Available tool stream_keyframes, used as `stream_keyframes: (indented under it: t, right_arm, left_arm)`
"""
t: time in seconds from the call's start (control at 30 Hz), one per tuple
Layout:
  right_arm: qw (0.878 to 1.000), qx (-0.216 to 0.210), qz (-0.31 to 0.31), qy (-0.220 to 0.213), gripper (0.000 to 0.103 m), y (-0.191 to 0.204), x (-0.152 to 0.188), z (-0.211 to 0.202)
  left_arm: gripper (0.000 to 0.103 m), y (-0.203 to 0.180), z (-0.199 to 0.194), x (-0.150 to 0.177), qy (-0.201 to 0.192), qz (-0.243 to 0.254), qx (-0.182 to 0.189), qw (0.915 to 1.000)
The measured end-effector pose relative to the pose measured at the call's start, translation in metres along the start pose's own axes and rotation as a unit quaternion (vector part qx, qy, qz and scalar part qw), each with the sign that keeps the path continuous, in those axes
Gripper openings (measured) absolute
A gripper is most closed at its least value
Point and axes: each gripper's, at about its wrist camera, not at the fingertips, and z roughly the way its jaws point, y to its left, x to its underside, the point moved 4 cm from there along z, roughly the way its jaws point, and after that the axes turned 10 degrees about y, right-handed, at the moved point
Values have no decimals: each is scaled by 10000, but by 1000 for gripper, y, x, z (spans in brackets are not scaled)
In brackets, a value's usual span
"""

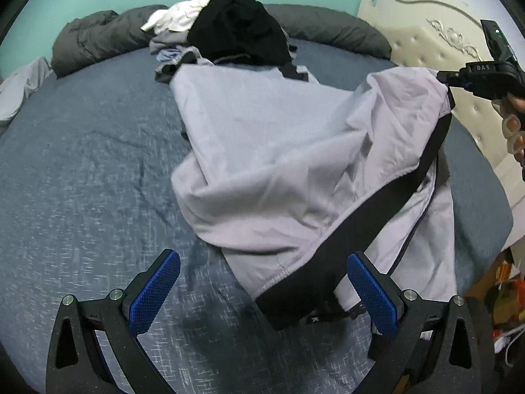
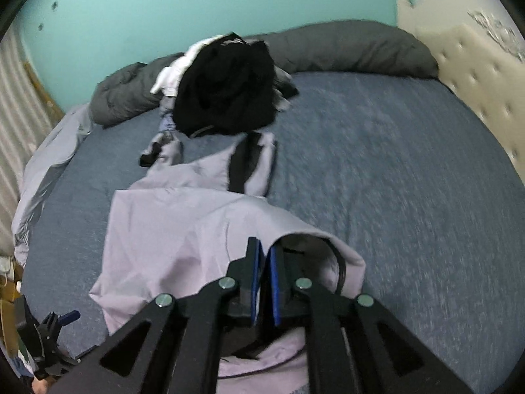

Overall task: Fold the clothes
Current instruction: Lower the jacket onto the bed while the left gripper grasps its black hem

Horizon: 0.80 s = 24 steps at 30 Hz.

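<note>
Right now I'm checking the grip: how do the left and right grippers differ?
The left gripper is open with its blue pads wide apart; the right gripper is nearly shut. The left pinches nothing, while the right pinches the lilac garment. Both are black and point down at the bed.

R hand-held gripper [image 2: 265, 252] pinches lilac garment [image 2: 170, 229] edge over bed [image 2: 393, 180].

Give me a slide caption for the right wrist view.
Right hand-held gripper pinching the lilac garment's edge above the blue bed.
</note>
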Motion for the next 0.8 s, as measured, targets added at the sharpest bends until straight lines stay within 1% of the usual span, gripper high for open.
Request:
stream_keyframes:
  t: [0.13,0.23,0.37,0.43,0.5,0.63,0.8]
  right_arm:
    - [9997,26,217,141,9,-18,9,8]
    - [9993,86,284,228,12,-27,15,11]
    - [9986,224,391,264,26,-38,22,12]
    - [9982,298,469,235,29,-44,26,10]
    - [9977,388,539,112,34,-51,28,5]
    - [9975,289,635,-54,36,-62,34,-5]
    - [9987,105,481,-136,37,-58,50,-10]
  left_arm:
    - [103,-7,8,7,70,160,-5,9998]
    - [103,-11,13,12,139,262,5,9996]
    - [103,-13,16,16,179,335,-92,9992]
    - [103,-12,16,16,148,345,-172,9991]
    - [103,-12,16,17,119,347,-258,9990]
    - [103,-11,16,16,114,346,-323,9988]
    - [103,-16,18,19,114,361,-312,9988]
